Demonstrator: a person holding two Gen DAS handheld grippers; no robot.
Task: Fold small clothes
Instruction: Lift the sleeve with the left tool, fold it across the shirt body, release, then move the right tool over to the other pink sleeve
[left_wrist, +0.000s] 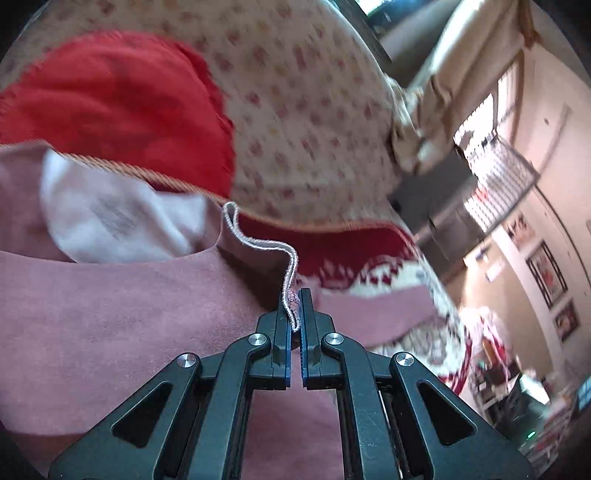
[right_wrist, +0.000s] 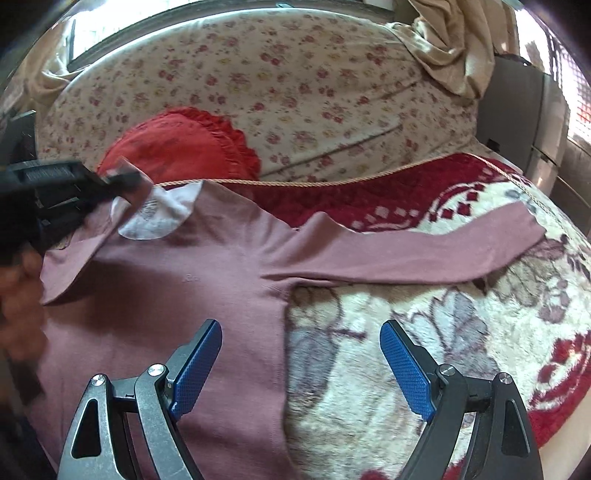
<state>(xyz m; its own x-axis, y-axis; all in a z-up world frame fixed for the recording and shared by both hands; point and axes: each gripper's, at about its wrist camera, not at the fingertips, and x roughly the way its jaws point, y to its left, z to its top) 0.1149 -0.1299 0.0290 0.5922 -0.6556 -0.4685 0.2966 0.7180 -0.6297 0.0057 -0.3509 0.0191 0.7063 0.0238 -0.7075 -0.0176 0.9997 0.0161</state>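
A small dusty-pink long-sleeved top lies spread on a red and cream floral blanket, white inner neck label showing. Its right sleeve stretches out to the right. My left gripper is shut on the stitched cuff edge of the left sleeve and holds it lifted over the shirt body. It also shows in the right wrist view near the collar. My right gripper is open and empty, hovering over the shirt's right side seam and the blanket.
A red frilled cushion lies behind the top on a floral bed sheet. Beige curtains hang at the back right. A grey cabinet stands to the right. The person's hand is at the left edge.
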